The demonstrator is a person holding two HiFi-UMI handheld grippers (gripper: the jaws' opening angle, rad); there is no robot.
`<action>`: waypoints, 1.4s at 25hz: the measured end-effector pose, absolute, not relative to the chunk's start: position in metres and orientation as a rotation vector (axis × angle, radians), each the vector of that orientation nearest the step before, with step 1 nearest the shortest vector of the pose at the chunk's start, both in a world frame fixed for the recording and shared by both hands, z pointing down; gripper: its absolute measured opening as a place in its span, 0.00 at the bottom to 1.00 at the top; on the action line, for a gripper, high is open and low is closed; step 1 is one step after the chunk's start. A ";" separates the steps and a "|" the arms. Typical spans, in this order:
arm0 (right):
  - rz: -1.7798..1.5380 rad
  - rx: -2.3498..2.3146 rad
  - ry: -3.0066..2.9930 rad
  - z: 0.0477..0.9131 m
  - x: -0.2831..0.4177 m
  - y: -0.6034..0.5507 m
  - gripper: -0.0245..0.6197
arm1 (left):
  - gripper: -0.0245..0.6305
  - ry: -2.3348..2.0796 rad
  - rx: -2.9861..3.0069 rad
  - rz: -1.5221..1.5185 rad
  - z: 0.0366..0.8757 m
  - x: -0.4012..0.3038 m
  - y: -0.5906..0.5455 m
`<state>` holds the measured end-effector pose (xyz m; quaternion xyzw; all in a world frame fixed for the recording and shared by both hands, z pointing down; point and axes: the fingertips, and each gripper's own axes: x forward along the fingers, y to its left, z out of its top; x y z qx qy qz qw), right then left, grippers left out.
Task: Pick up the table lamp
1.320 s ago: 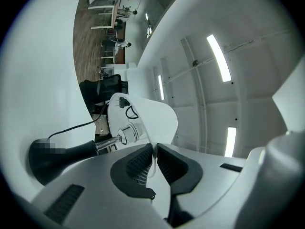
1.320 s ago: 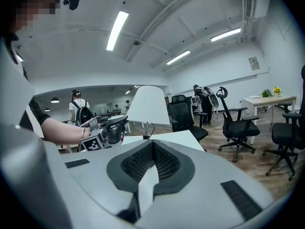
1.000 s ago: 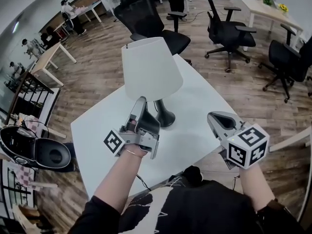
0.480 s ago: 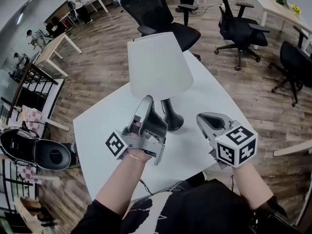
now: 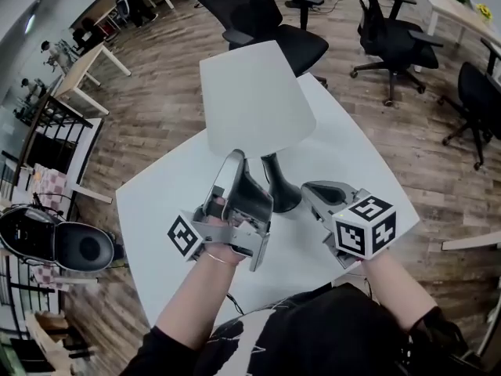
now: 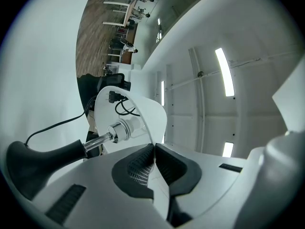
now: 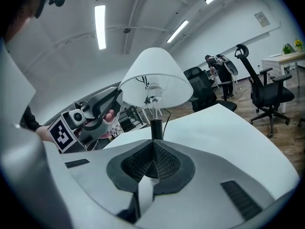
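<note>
The table lamp point(image 5: 254, 100) stands mid-frame on the white bench point(image 5: 156, 202), its black base point(image 5: 283, 198) resting on the benchtop. The left gripper point(image 5: 235, 159), just left of the stem, has just been closing its jaws and now pinches the lower rim of the white shade point(image 5: 235, 69). The right gripper point(image 5: 309, 188), lower right, has its jaws together and empty, aimed at the base.

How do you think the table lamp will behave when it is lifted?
Probably apt to tip: the wide lampshade sits on a thin stem above a small base. Its thin wall likely flexes; the trailing cord may drag.
</note>
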<state>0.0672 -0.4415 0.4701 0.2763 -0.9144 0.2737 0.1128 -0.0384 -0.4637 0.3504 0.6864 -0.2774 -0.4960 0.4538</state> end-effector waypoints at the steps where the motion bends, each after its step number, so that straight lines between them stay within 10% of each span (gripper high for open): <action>1: 0.814 0.804 -2.683 0.472 0.064 -0.444 0.06 | 0.07 -0.686 1.695 -1.228 0.351 -0.039 -0.465; 8: 0.811 0.736 -2.654 0.490 0.039 -0.459 0.07 | 0.07 -0.703 1.686 -1.221 0.351 -0.044 -0.472; 11: 0.828 0.689 -2.645 0.499 0.025 -0.464 0.32 | 0.07 -0.697 1.685 -1.216 0.351 -0.043 -0.474; 18: 0.802 0.716 -2.568 0.529 0.003 -0.473 0.42 | 0.07 -0.685 1.689 -1.220 0.354 -0.050 -0.475; 35: 0.756 0.759 -2.564 0.537 -0.015 -0.469 0.38 | 0.07 -0.607 1.745 -1.184 0.351 -0.063 -0.462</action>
